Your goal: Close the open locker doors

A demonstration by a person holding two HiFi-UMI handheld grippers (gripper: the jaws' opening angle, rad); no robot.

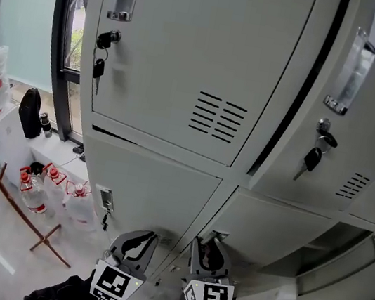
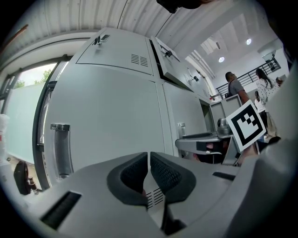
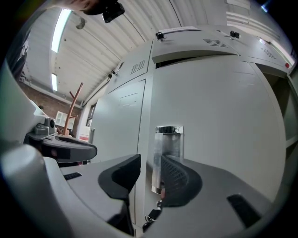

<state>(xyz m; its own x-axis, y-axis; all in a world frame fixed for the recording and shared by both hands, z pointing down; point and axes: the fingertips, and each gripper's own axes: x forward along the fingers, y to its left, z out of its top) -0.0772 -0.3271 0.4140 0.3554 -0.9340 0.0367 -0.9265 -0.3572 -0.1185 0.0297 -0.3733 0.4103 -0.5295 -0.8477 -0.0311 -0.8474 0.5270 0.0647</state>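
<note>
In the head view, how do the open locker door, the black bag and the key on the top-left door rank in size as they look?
Largest: open locker door.
Then: black bag.
Smallest: key.
The bag is farther away, so real sizes stay unsure.

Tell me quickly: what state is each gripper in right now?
Left gripper: closed, jaws together, nothing between them.
Right gripper: open, holding nothing; a locker door handle shows through the gap.
</note>
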